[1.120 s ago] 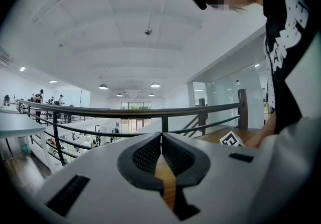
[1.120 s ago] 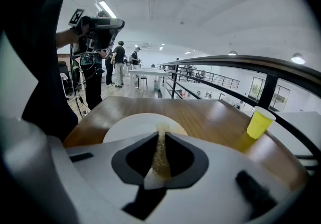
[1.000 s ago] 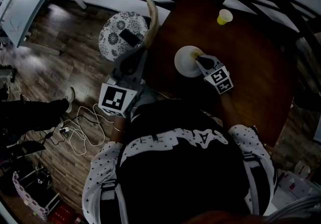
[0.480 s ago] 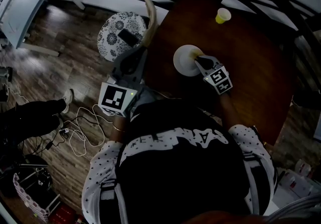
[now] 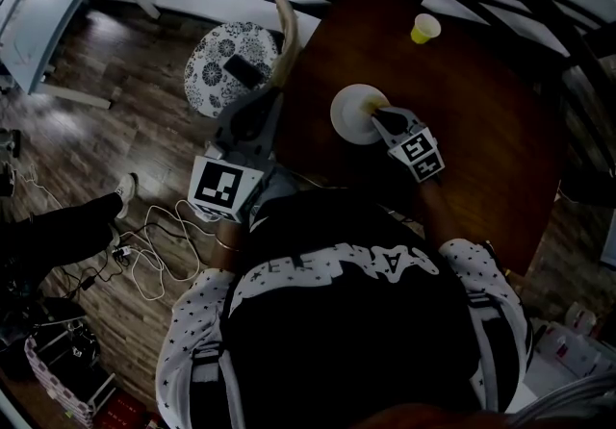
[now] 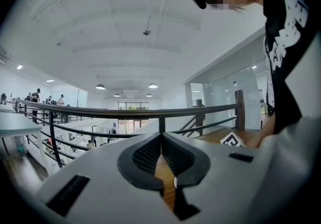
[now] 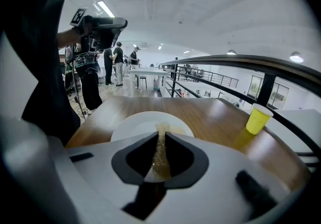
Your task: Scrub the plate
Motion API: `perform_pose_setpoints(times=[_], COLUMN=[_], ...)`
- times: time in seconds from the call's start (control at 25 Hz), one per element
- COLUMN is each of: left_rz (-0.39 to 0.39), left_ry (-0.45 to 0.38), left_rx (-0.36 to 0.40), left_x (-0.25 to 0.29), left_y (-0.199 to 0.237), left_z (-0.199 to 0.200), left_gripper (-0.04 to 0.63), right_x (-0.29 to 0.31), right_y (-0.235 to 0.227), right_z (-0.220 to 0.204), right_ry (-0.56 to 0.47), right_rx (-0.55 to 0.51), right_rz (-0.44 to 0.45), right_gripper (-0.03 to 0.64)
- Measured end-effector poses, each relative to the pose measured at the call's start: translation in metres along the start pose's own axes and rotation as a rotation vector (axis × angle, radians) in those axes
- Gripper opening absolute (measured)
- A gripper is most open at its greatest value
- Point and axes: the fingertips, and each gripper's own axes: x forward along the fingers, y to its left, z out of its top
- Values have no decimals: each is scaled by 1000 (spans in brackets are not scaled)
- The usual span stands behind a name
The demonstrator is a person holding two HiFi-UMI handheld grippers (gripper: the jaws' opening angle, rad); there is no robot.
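Unchanged from a second ago: the right gripper clamps a yellowish scrubbing pad onto the white plate at its 3 o'clock edge. The left gripper, at the plate's 9 o'clock, is closed on a thin tan strip that is hard to identify.

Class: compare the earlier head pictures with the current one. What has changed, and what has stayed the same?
Nothing on the table visibly moved. Only a bystander's leg beside it shifted slightly. The right gripper still holds its scrubber against the plate. The left gripper still hangs off the table's side. The cup stays put.
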Motion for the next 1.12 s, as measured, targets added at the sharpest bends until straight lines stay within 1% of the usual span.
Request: perform_pose_setpoints(times=[1.12], left_rz=[-6], left_ry=[-9], left_rx=[-8], left_x=[-13], left_y=[-6], left_z=[-1], left_gripper=[15], right_x=[-6], right_y=[25], right_z=[-1], right_ry=[-12], right_rx=[19], right_rz=[2], right_gripper=[49])
